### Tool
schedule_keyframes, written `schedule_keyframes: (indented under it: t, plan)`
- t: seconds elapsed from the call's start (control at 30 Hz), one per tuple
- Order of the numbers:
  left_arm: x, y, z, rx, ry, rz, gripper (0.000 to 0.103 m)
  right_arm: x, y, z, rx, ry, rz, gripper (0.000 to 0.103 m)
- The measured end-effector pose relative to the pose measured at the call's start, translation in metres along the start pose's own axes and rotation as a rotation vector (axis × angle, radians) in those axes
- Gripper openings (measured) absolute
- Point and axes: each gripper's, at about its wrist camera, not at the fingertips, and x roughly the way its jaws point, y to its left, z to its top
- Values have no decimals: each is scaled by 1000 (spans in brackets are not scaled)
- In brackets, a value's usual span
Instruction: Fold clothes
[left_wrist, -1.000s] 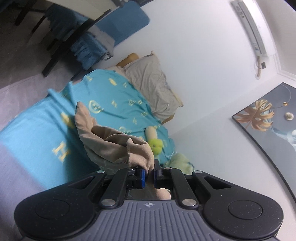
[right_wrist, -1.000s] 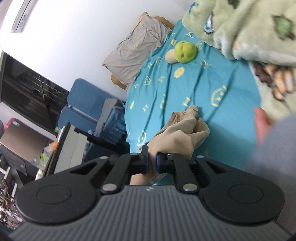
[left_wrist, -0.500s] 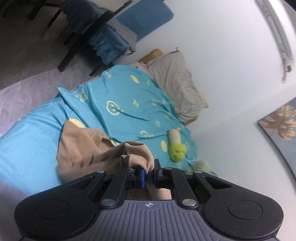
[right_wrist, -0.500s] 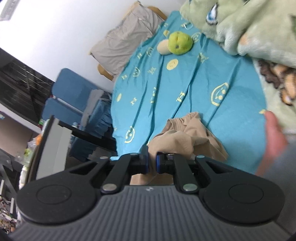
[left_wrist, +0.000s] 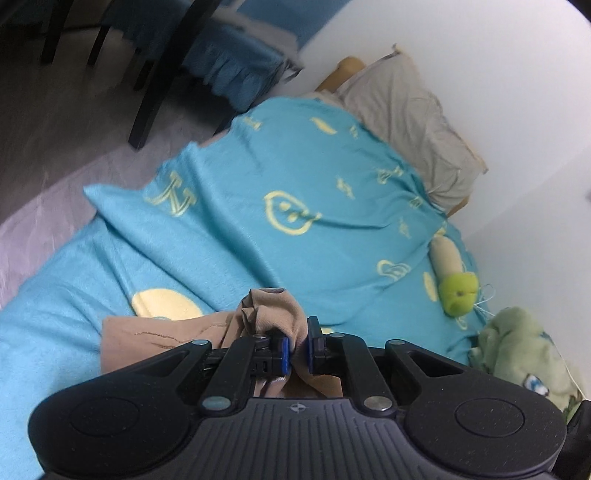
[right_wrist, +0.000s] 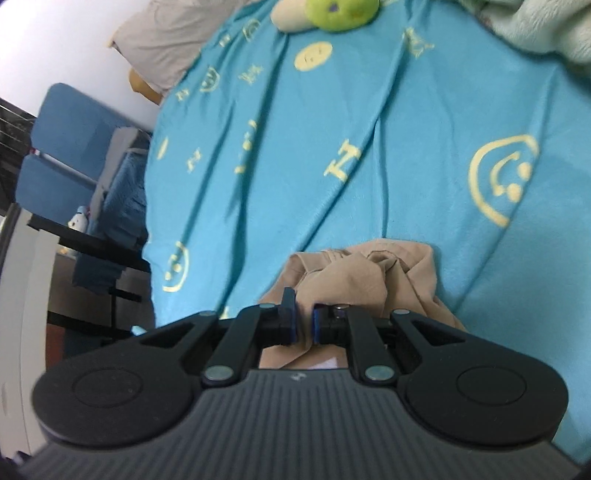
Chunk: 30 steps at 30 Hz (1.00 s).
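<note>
Garment: a soft tan cloth garment lies bunched on the turquoise bedspread with yellow smiley faces and letters, at the near edge of that bedspread, well apart from the beige pillow at its far end.
Left gripper: the black left gripper has its blue pads pressed together on a gathered fold of the tan cloth; part of the garment spreads flat to one side of it.
Right gripper: the black right gripper pinches another fold of the same cloth, with a crumpled heap just beyond its pads.
Risk, thick pinch: each pinch looks like several layers, not a single edge, so a fold made from here probably comes out lumpy or skewed.
Risk, slip: the cloth looks thin and smooth; a quick pull could draw it out of one pair of pads and drop that side.
Risk, bedspread: the bedspread is itself loose and wrinkled near the garment, so dragging the cloth low may rumple it underneath.
Risk, neighbours: the green plush toy and the pale green fleece blanket lie farther up the bedspread, unlikely to interfere.
</note>
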Motion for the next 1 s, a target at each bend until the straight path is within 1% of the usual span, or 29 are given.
schedule_keyframes:
  t: [0.07, 0.17, 0.23, 0.3, 0.37, 0.4, 0.43, 0.47, 0.5, 0.53, 0.57, 0.6, 0.63, 0.67, 0.7, 0.73, 0.8, 0.83, 0.9, 1.0]
  plan:
    - [5, -1, 1, 20, -12, 8, 10, 8, 2, -1, -27, 0, -14, 13]
    - [10, -7, -2, 98, -47, 18, 10, 13, 6, -4, -68, -11, -28, 13]
    - [11, -11, -4, 137, -52, 29, 10, 14, 8, -5, -91, -16, -32, 13]
    - [9, -14, -6, 170, -61, 31, 11, 14, 9, -5, -108, -12, -31, 16]
    - [5, -18, -8, 201, -72, 26, 11, 9, 15, -4, -142, -24, -6, 29]
    - [2, -20, -8, 214, -75, 16, 16, 7, 18, -4, -159, -31, 7, 47]
    - [0, -23, -8, 227, -74, 9, 20, 3, 21, -5, -180, -49, 30, 70]
    - [-3, -25, -9, 235, -73, 4, 32, -4, 25, -7, -204, -77, 55, 79]
    - [-7, -27, -9, 242, -71, 0, 48, -11, 30, -10, -232, -107, 82, 86]
    - [-10, -28, -10, 247, -75, -11, 57, -16, 35, -13, -276, -126, 94, 84]
    - [-15, -31, -11, 270, -99, -17, 73, -21, 40, -15, -323, -144, 103, 84]
    - [-21, -33, -12, 294, -124, -22, 86, -25, 45, -18, -368, -160, 105, 84]
    - [-26, -36, -14, 318, -148, -28, 90, -30, 49, -21, -403, -192, 99, 84]
    - [-30, -40, -16, 364, -169, -37, 95, -31, 51, -25, -441, -219, 74, 84]
    - [-33, -45, -19, 410, -180, -39, 96, -31, 53, -28, -480, -245, 46, 85]
    - [-32, -49, -22, 447, -182, -35, 96, -32, 55, -31, -519, -271, 18, 81]
    - [-24, -52, -27, 491, -146, -10, 96, -24, 55, -32, -547, -238, 3, 68]
    - [-20, -54, -30, 512, -128, 2, 96, -18, 54, -31, -537, -214, 0, 66]
    - [-9, -51, -35, 545, -88, 46, 96, -4, 50, -30, -526, -175, -11, 66]
    - [7, -44, -38, 569, -32, 116, 93, 15, 50, -36, -553, -143, -42, 66]
